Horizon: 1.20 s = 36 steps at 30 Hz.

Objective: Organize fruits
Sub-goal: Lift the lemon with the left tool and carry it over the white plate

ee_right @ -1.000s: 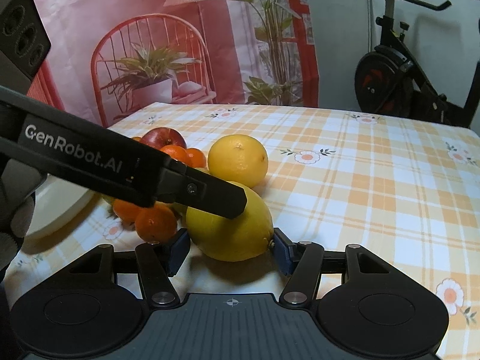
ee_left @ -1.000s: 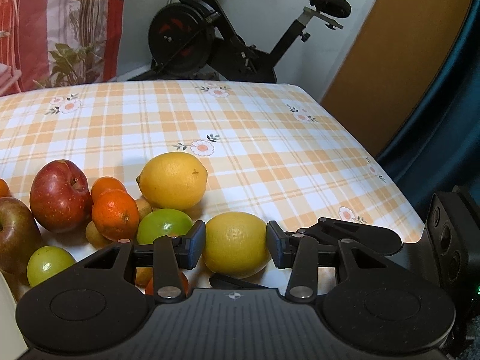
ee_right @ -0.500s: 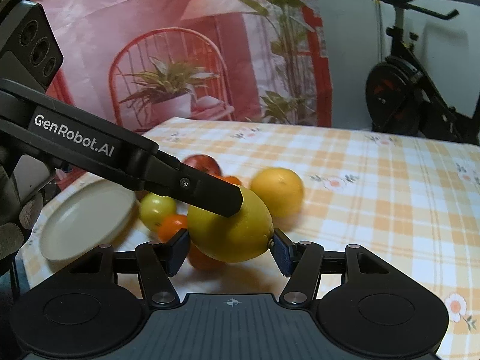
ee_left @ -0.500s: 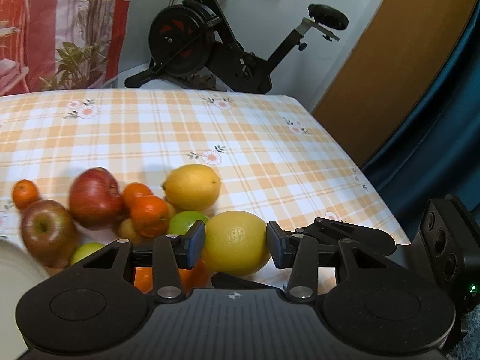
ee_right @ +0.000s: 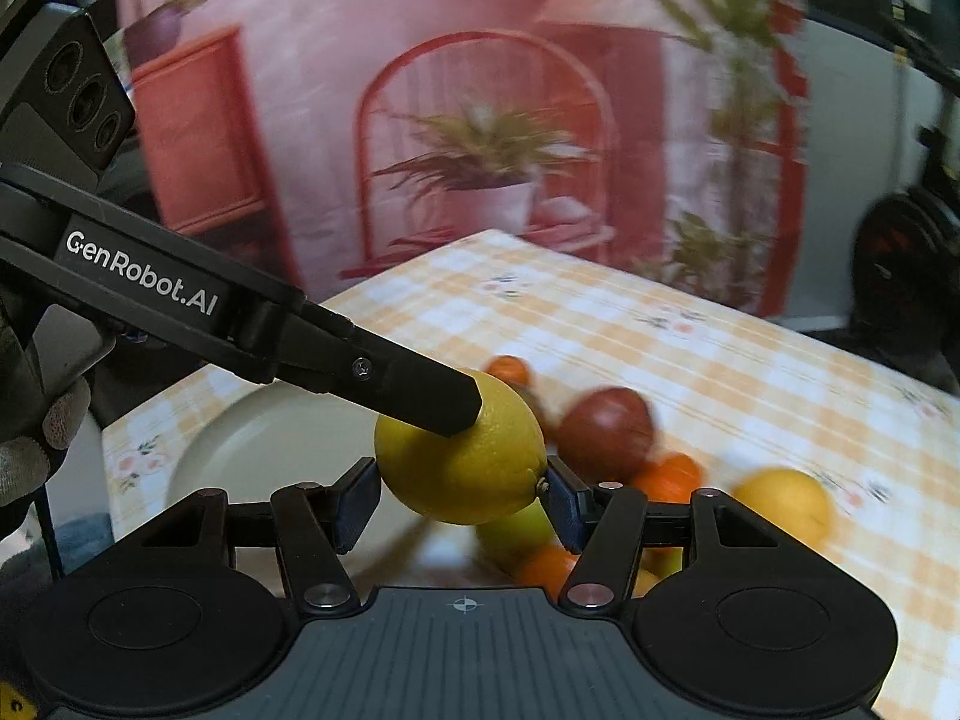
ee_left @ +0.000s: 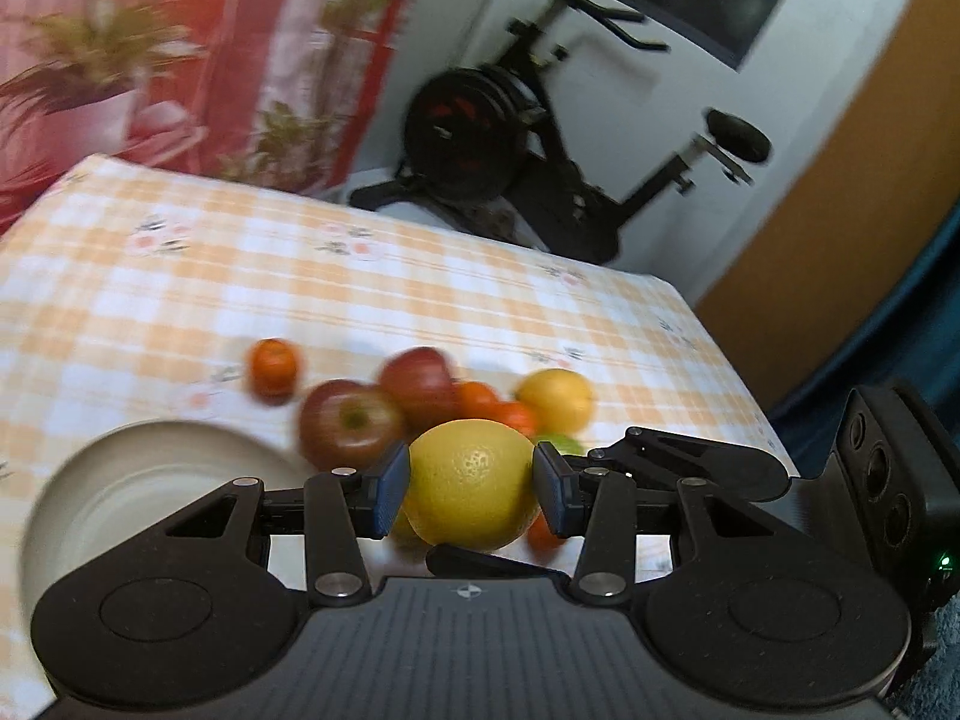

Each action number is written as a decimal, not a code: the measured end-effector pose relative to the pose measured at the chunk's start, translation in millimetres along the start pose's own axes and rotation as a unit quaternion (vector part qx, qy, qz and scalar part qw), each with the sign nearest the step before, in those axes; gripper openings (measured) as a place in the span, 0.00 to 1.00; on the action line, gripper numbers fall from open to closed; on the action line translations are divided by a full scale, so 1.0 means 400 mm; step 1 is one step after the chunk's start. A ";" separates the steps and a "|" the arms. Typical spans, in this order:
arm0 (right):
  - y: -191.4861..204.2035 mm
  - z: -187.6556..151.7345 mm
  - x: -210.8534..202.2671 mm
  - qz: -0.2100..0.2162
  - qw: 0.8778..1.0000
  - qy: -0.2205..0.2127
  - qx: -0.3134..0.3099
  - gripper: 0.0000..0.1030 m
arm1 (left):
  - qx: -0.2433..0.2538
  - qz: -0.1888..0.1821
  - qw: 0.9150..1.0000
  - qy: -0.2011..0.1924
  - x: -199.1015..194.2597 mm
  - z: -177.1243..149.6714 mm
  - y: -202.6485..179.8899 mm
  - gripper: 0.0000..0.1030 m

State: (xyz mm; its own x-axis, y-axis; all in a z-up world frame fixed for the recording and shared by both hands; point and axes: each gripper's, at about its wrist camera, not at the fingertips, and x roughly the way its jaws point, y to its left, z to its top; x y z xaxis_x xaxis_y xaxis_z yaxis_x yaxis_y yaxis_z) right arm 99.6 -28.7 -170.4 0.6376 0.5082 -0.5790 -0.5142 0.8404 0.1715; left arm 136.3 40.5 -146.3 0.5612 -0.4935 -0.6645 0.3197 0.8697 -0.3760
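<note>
Left wrist view centres on a yellow lemon (ee_left: 471,483) clamped between the blue pads of the left tool (ee_left: 471,489), whose jaws stand partly open and press on the fruit's two sides, holding it clear above the worktop (ee_left: 420,300). Right wrist view shows the same lemon (ee_right: 474,468) also pinched end to end by the right tool (ee_right: 462,495), its jaws likewise part-way open and closed on the fruit, while one finger of the left tool (ee_right: 414,387) bears on the lemon from the upper left. Just beyond the lemon lies a loose heap of fruit: two red apples (ee_left: 384,414), several small oranges (ee_left: 273,369), a green lime (ee_left: 561,444) and a second lemon (ee_left: 555,399) at the right of the heap. A pale round plate (ee_left: 120,480) sits on the worktop to the near left of the heap, bare as far as it shows. An orange-and-white checked cloth with small flowers covers the worktop. Far behind stand a black exercise bike (ee_left: 522,138) and a red backdrop with printed plants (ee_right: 480,144). A gloved hand (ee_right: 36,420) grips the left tool at the picture's left edge.
</note>
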 end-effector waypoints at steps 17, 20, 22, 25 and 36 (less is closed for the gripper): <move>0.169 0.079 0.298 0.058 0.993 0.069 -0.072 0.53 | -0.107 0.070 0.992 -0.022 -0.024 -0.022 0.261 0.48; 0.186 0.082 0.327 0.060 0.992 0.072 -0.080 0.53 | -0.116 0.085 0.989 -0.028 -0.022 -0.024 0.281 0.49; 0.192 0.084 0.341 0.060 0.992 0.073 -0.084 0.53 | -0.121 0.094 0.988 -0.030 -0.020 -0.029 0.290 0.49; 0.200 0.086 0.363 0.059 0.992 0.073 -0.090 0.53 | -0.128 0.106 0.986 -0.033 -0.029 -0.038 0.302 0.50; 0.208 0.089 0.404 0.049 0.991 0.070 -0.108 0.53 | -0.149 0.135 0.979 -0.043 -0.020 -0.040 0.320 0.51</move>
State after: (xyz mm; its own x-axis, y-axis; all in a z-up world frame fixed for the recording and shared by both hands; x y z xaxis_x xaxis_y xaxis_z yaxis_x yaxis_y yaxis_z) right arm 180.2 130.0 -221.4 0.5011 0.5417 -0.6749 -0.6897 0.7210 0.0666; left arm 160.4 155.9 -199.7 0.6603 -0.2332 -0.7139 -0.0791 0.9237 -0.3749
